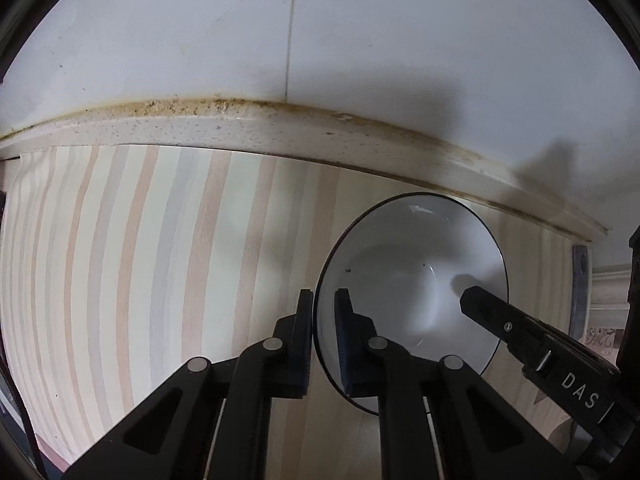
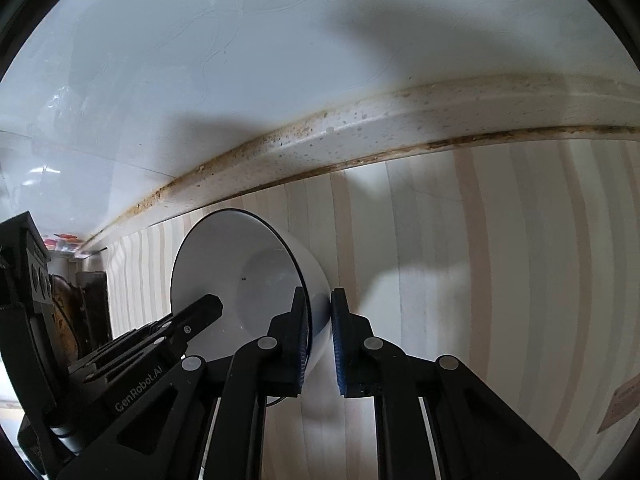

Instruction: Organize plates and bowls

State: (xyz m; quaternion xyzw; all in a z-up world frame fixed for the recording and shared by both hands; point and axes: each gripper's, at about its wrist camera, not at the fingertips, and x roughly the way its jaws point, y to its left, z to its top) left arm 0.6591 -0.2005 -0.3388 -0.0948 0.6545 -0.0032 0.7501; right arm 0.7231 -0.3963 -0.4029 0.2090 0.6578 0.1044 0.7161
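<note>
Bowl [image 1: 404, 280], white with a thin dark rim, sits on the striped counter covering [image 1: 140, 248] near its back edge, just before the stained cream ledge [image 1: 248, 124]. Left gripper [image 1: 323, 300] is clamped on the bowl's rim, one finger inside, one outside. Right gripper [image 2: 320, 304] pinches the opposite wall likewise. Readable lettering: "DAS" on the right gripper, "GenRobot.AI" on the left.
</note>
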